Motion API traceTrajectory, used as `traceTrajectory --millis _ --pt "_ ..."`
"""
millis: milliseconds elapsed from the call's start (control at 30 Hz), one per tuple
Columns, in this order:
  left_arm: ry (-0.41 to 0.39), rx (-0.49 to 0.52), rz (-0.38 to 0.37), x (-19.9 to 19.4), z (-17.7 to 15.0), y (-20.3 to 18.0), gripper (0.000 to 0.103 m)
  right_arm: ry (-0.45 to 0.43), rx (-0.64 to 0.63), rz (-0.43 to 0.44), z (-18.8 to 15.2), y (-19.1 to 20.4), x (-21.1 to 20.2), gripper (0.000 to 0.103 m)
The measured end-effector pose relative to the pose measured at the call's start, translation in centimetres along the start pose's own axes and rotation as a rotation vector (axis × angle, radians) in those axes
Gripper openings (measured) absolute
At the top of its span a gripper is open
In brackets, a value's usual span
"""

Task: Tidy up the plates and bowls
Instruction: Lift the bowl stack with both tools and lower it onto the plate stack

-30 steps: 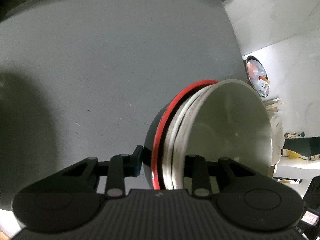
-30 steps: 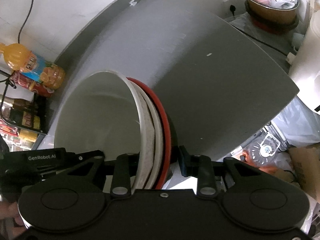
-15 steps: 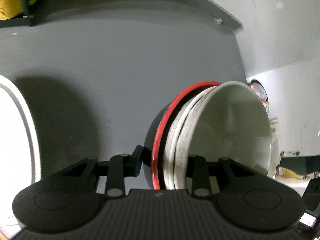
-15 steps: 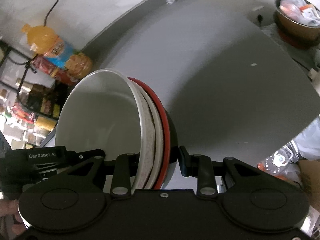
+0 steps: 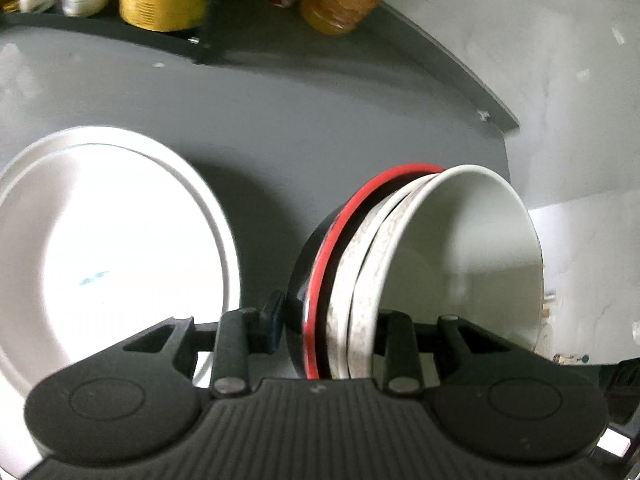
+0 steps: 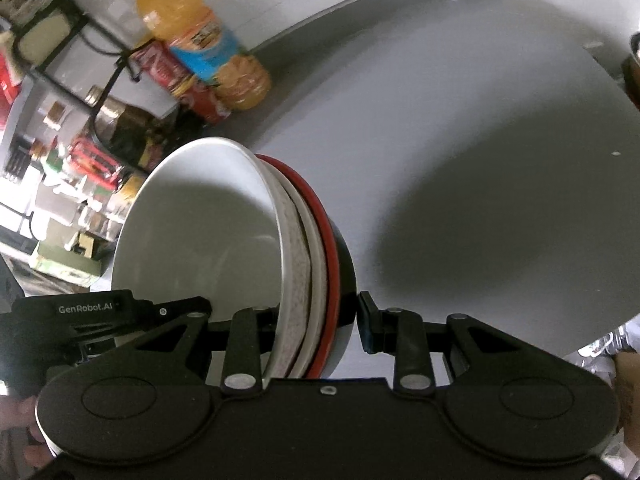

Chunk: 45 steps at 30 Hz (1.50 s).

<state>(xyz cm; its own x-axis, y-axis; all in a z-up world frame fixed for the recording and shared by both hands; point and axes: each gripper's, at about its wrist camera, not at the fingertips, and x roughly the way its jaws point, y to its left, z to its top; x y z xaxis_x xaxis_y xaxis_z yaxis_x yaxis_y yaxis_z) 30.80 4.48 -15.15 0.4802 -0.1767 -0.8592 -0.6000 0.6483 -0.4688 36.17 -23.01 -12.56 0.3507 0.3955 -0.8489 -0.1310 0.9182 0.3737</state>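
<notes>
Pinching one bowl stack point(image 5: 420, 272), both tongs point(image 5: 324, 320) point(image 6: 316, 320) hang over grey table point(image 6: 500, 140); bottles point(image 6: 204, 44) crowd its back.

Nested stack of bowls point(image 5: 400, 280) held on edge, openings sideways. Outermost: black bowl point(image 5: 298, 264) with red rim. Inside it, two speckled off-white bowls point(image 5: 352, 280). Innermost: plain white bowl point(image 5: 460, 264), glossy, empty. In the right wrist view the same stack point(image 6: 304, 272) tilts the opposite way, white interior point(image 6: 200, 240) facing left. Separate stack of white plates point(image 5: 120, 240) lies flat on grey table point(image 5: 280, 120), left of the bowls; faint blue mark near the top plate's centre.
</notes>
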Motion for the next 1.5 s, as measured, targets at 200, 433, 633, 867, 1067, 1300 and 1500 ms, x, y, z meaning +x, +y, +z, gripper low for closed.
traceTrajectory --millis 200,433,633,867,1067,1300,1500 --pt "-0.026 -0.029 0.002 -2.1 0.4 2.7 0.031 0.012 -0.047 0.015 -0.5 3.2 0.9 0.029" --pt "-0.057 -0.067 0.011 -4.5 0.8 6.2 0.031 0.033 -0.103 0.035 -1.4 6.8 2.0 0.029" --pt "-0.077 -0.098 0.024 -6.2 1.0 9.3 0.031 0.06 -0.14 0.05 -2.1 10.0 3.4 0.029" --pt "-0.086 -0.127 0.043 -7.8 0.9 12.4 0.031 0.088 -0.161 0.067 -3.4 12.8 4.8 0.029" --pt "-0.083 -0.155 0.061 -8.2 1.0 14.6 0.031 0.112 -0.177 0.071 -4.2 14.3 6.3 0.029" --pt "-0.065 -0.167 0.056 -7.7 1.2 16.2 0.031 0.128 -0.178 0.064 -4.6 15.0 7.3 0.029" --pt "-0.061 -0.173 0.054 -7.2 1.1 16.6 0.031 0.12 -0.172 0.06 -4.8 15.0 7.9 0.029"
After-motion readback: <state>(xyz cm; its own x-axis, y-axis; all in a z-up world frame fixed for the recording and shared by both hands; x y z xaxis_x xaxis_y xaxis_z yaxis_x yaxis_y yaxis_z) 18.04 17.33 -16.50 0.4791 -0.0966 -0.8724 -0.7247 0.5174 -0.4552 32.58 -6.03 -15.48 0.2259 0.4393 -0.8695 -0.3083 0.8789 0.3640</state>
